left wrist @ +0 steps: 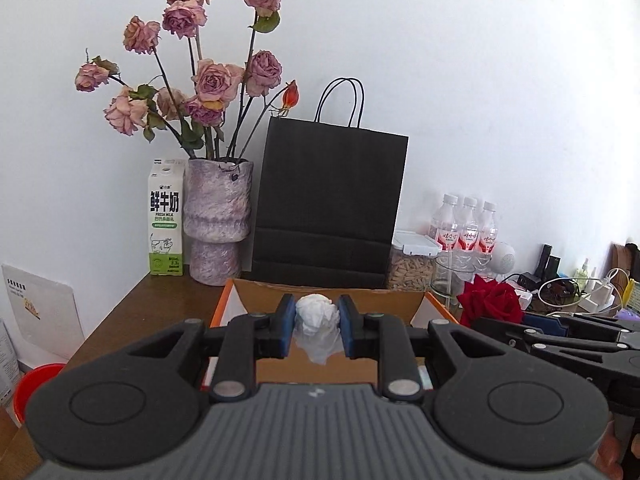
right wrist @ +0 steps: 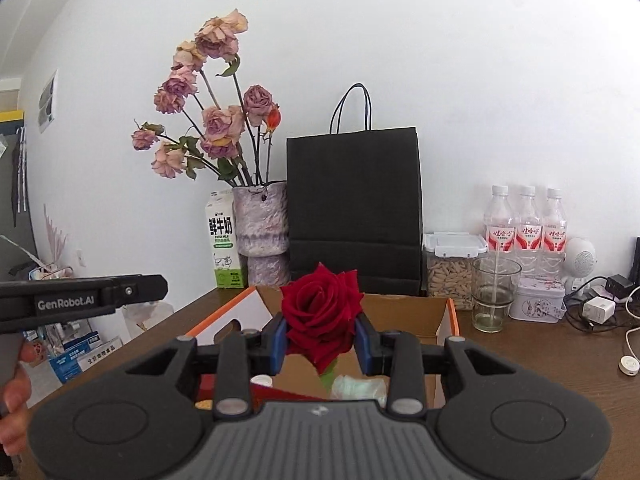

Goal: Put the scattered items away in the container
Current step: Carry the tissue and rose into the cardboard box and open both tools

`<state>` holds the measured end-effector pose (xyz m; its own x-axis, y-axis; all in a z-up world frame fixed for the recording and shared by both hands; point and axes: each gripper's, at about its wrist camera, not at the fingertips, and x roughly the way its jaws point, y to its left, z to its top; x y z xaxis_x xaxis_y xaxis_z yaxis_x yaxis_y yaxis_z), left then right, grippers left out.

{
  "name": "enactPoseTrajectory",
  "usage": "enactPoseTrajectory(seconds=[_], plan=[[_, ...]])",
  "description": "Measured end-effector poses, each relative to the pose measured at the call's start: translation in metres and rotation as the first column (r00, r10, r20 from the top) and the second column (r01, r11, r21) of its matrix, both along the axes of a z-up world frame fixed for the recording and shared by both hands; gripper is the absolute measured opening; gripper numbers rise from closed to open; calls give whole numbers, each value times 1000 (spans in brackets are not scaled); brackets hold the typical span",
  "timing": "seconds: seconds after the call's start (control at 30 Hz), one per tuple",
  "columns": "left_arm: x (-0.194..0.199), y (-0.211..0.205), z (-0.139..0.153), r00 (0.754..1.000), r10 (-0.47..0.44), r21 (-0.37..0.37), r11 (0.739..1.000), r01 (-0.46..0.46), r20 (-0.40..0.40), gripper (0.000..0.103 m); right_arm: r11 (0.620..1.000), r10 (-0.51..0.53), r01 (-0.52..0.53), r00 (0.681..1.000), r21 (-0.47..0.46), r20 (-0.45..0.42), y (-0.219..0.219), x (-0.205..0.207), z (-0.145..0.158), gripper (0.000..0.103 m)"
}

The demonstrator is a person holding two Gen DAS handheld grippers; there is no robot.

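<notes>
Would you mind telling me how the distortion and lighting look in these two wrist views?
Left wrist view: fisheye bends the black bag, corners vignette dark, wall bright, tissue ball sharp. Right wrist view: same bowing, soft even daylight, red rose crisp.

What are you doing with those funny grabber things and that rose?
A person is tidying up with a grabber in each hand. The left claw is squeezing a crumpled white tissue over the open cardboard box. The right claw is holding a red rose above the same box. A few things already lie inside it. Neither item has been dropped in yet.
</notes>
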<state>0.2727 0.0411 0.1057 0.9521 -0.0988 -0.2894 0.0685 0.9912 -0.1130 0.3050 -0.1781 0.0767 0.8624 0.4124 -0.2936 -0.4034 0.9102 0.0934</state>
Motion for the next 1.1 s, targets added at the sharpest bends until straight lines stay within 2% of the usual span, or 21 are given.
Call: enactPoseTrajectory(seconds=[0.33,0.53,0.6,0.73,0.93,1.0,1.03,1.07,1.1], plan=[[91,-6,-22,998,3,11,1000,-3,-64,24,999,-11,9,997,-37,-76,16,89,-27,33],[137,-3,-48,986,19,15,1000,-17,-165,24,995,0,-13,991,-96,-136,31,125,-50,33],[146,-3,-59,978,20,22,1000,-16,-207,24,993,2,-21,986,-115,-170,34,134,-61,33],[159,3,-79,953,-7,-27,1000,-1,-303,24,989,5,-35,978,-145,-206,42,140,-78,33],[158,0,-81,951,7,-2,1000,-8,-310,25,985,-2,-39,972,-170,-236,46,140,-87,35],[158,0,-80,950,14,0,1000,-15,-313,32,984,-15,-29,970,-174,-242,46,139,-88,40],[157,0,-79,951,16,0,1000,-17,-307,43,985,-18,-25,971,-173,-239,45,139,-87,49],[155,0,-78,955,22,2,1000,-23,-297,64,984,-22,-20,972,-177,-233,45,138,-86,66],[153,0,-75,959,39,11,999,-37,-282,77,983,-26,-16,974,-183,-224,45,136,-84,77]])
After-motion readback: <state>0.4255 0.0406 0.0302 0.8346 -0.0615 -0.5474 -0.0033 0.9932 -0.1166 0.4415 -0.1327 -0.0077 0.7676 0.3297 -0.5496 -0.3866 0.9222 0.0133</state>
